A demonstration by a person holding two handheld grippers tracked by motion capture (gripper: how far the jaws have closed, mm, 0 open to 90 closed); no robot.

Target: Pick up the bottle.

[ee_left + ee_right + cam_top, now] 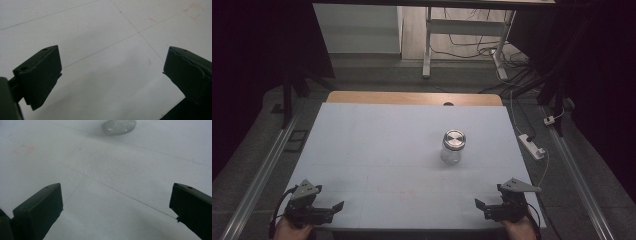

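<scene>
Both tongs, left gripper (328,207) and right gripper (489,206), are wide open; the glass jar (452,147) stands well ahead, and a fast one-sided push may tip it.

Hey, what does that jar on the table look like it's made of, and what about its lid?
The jar looks like clear glass, possibly clear plastic: the pale table shows through its body, with soft highlights. Its lid looks like brushed metal, silvery grey with faint concentric rings and a dull sheen. Both grippers, left and right, rest open near the table's front edge.
</scene>
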